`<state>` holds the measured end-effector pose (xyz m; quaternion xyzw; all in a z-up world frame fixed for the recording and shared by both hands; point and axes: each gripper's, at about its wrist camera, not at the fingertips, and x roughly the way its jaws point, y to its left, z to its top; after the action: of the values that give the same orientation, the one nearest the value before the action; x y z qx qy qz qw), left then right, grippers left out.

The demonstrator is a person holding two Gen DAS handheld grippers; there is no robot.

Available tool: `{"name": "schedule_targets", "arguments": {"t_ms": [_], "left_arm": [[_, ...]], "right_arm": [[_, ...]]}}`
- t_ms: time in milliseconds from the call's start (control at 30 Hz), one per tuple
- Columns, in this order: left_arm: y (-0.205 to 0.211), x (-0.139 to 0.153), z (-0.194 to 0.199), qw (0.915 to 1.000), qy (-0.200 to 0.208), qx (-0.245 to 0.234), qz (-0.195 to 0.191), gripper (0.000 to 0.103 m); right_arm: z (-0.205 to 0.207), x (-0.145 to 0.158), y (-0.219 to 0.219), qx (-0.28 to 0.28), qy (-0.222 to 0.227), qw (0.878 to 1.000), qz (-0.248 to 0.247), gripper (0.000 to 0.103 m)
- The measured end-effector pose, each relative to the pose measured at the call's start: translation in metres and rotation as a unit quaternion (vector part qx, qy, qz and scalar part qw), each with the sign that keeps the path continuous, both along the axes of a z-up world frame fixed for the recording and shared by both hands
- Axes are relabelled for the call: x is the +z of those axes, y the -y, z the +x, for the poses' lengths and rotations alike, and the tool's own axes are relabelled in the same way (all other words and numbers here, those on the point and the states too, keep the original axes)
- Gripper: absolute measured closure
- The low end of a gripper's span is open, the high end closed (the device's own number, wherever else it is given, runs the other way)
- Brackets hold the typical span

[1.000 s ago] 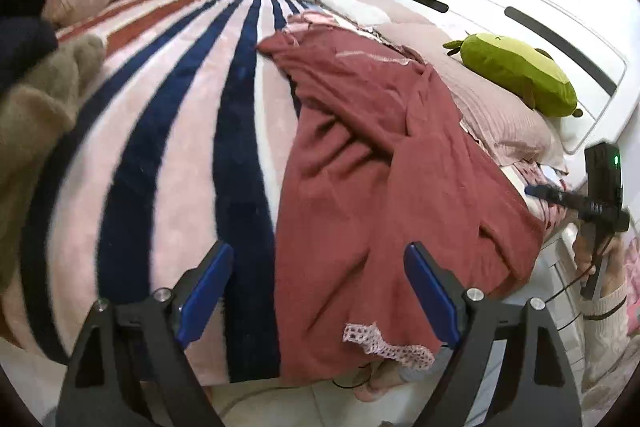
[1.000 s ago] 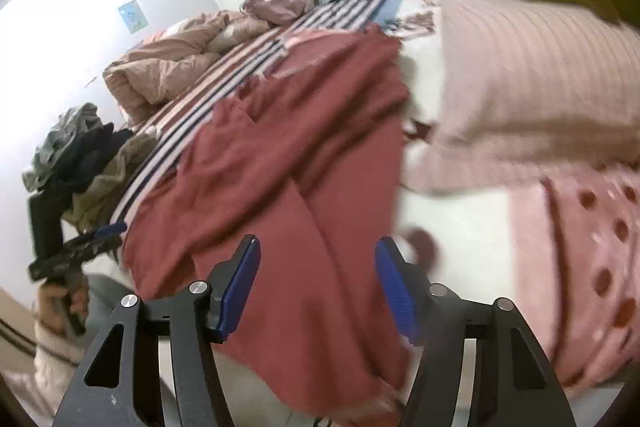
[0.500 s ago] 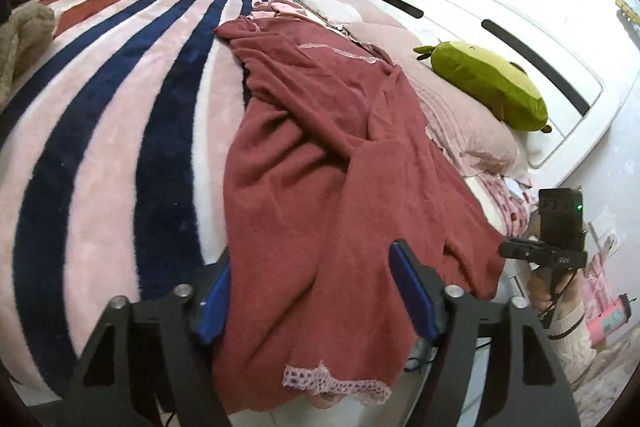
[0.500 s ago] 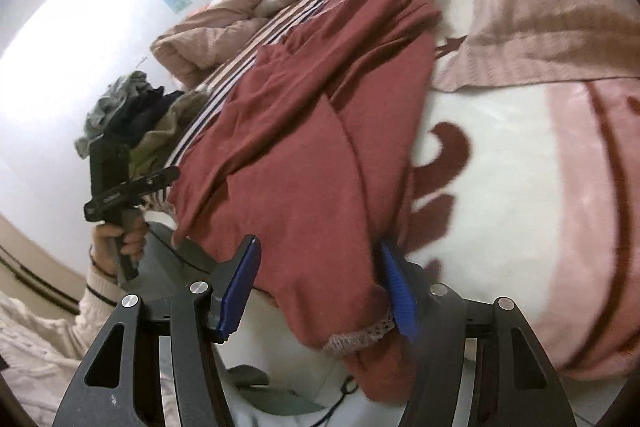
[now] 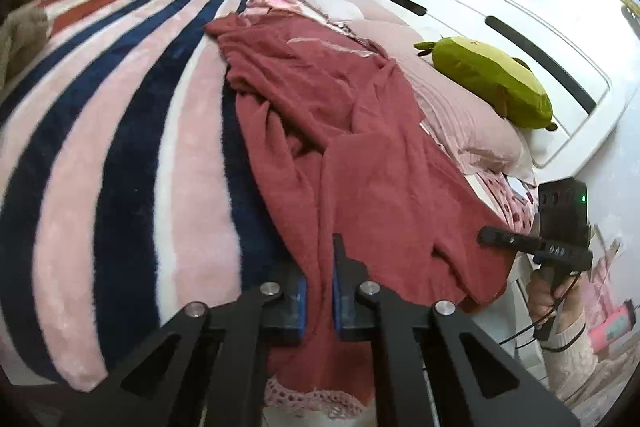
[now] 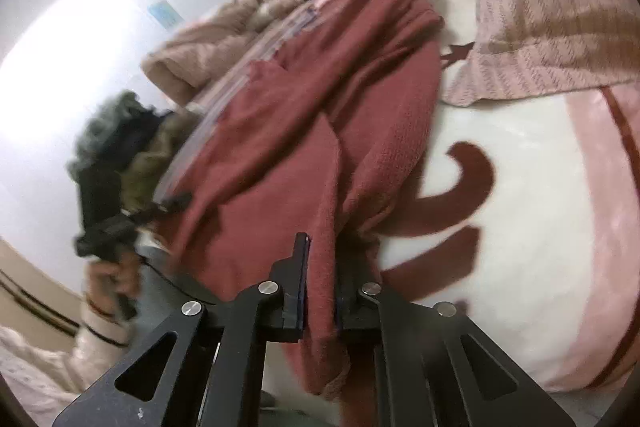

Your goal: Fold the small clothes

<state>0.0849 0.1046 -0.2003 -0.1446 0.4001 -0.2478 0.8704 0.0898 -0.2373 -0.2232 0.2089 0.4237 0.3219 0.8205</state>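
Red dress: The red dress (image 5: 360,155) lies long and crumpled on the bed (image 5: 120,147). Its lace hem (image 5: 312,397) hangs over the near edge of the bed.

Landmark: Next to the dress on one side is the striped blanket (image 5: 100,131). On the other side is the pink pillow (image 5: 460,115), with a green plush toy (image 5: 488,83) on top of it.

Left claw: The left claw (image 5: 319,301) is pinched tight on the dress near the hem, with red cloth squeezed between its blue pads.

Right claw: The right claw (image 6: 322,291) is also squeezed tight on the dress, at the hem end nearer the pillow (image 6: 552,19). This view is a bit blurry.

Done so far: Both claws have a hold of the bottom of the dress. That looks like the very start.

Still to do: No fold shows yet. The dress is bunched, with wrinkles and a flap lying over its middle. I think it needs pulling flat first, then the hem end should go up toward the top end, away from the bed edge.

Other clothes: A pile of clothes (image 6: 120,147) sits on the far side of the blanket from the dress. They may need folding too.
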Motion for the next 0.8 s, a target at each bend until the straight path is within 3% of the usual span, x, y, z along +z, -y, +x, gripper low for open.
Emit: {"name": "schedule_targets", "arguments": {"t_ms": [100, 267, 400, 467, 533, 600, 800], "left_arm": [[-0.002, 0.011, -0.011, 0.9997, 0.011, -0.005, -0.021, 0.097], [-0.008, 0.028, -0.029, 0.9993, 0.031, -0.002, -0.020, 0.097], [-0.009, 0.027, -0.029, 0.9996, 0.028, 0.002, 0.002, 0.097], [-0.010, 0.018, -0.023, 1.0000, 0.008, -0.004, 0.000, 0.087], [-0.011, 0.011, -0.022, 1.0000, 0.000, -0.009, -0.002, 0.068], [-0.010, 0.004, -0.022, 0.9998, -0.008, -0.017, 0.001, 0.062], [0.004, -0.016, -0.027, 0.9970, -0.035, -0.065, 0.024, 0.061]], "right_arm": [[-0.006, 0.008, 0.002, -0.002, 0.009, 1.000, 0.021, 0.100], [-0.021, 0.019, -0.001, 0.008, 0.028, 0.998, 0.047, 0.100], [-0.023, 0.022, -0.012, -0.005, 0.030, 0.999, -0.030, 0.097], [-0.014, 0.011, -0.008, -0.008, 0.004, 1.000, -0.029, 0.097], [-0.010, 0.003, -0.003, -0.011, -0.010, 0.999, -0.030, 0.081], [-0.009, -0.001, 0.000, -0.018, -0.015, 0.999, -0.049, 0.061], [-0.011, -0.007, -0.003, 0.033, -0.022, 0.997, -0.060, 0.061]]}}
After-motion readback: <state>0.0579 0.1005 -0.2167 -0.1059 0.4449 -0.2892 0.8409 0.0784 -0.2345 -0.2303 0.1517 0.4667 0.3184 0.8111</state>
